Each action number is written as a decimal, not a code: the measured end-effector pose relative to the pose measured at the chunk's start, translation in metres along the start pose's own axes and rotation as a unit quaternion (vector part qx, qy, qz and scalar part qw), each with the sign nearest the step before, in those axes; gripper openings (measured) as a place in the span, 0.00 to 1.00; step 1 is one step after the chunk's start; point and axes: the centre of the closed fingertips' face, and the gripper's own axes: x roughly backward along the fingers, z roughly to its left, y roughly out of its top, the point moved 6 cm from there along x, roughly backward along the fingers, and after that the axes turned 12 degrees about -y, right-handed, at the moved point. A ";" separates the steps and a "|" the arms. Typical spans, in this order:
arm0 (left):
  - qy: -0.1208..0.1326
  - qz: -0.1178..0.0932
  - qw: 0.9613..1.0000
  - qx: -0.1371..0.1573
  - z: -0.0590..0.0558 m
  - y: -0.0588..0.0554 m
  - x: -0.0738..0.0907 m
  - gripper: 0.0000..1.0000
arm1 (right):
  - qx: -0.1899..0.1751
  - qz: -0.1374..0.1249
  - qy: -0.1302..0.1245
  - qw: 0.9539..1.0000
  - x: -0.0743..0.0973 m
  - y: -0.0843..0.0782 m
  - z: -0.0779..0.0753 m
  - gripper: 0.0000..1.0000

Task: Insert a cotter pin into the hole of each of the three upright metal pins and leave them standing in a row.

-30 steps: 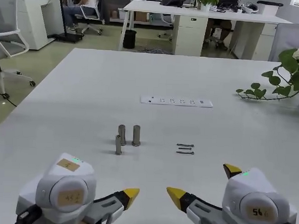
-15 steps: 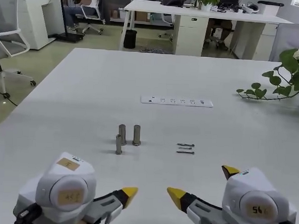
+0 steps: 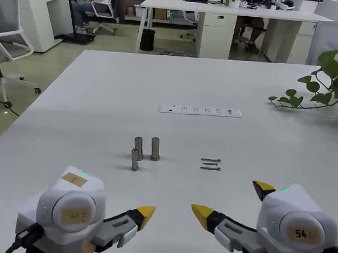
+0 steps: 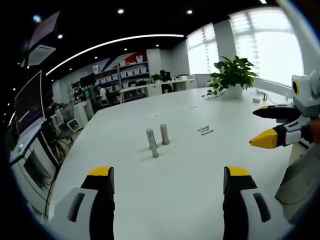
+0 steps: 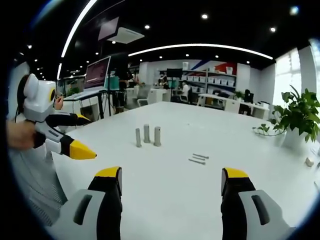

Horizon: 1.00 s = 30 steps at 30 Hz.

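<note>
On the table (image 3: 91,101) we found three metal pins (image 3: 155,149) upright, clustered, with cotter pins (image 3: 210,168) lying nearby. Left gripper (image 4: 169,172) and right gripper (image 5: 171,173) gaped wide, empty, held short of both, presumably poised for first pickup.

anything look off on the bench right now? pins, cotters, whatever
Nothing tipped, spilled or damaged. The three metal pins stand upright but bunched, two side by side and one in front, not in a row. The cotter pins lie loose on the table to their right, none inserted.
</note>
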 end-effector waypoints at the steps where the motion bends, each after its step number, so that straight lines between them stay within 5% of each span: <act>1: 0.000 -0.003 1.000 0.003 0.001 0.001 0.000 0.90 | -0.004 -0.002 0.000 1.000 0.001 0.001 -0.001 0.79; 8: -0.007 -0.006 1.000 -0.012 0.005 0.005 -0.005 0.88 | -0.004 0.010 0.009 1.000 -0.002 0.004 -0.004 0.75; 12: -0.015 0.001 1.000 -0.011 0.008 0.003 -0.008 0.79 | 0.008 0.013 0.011 1.000 -0.003 0.004 -0.008 0.74; 21: -0.016 -0.007 1.000 -0.012 0.023 0.010 -0.019 0.83 | -0.007 0.024 0.020 0.999 -0.008 0.002 -0.009 0.74; 30: -0.028 -0.003 1.000 0.000 0.034 0.006 -0.042 0.81 | -0.014 0.033 0.033 0.999 -0.015 -0.001 -0.004 0.74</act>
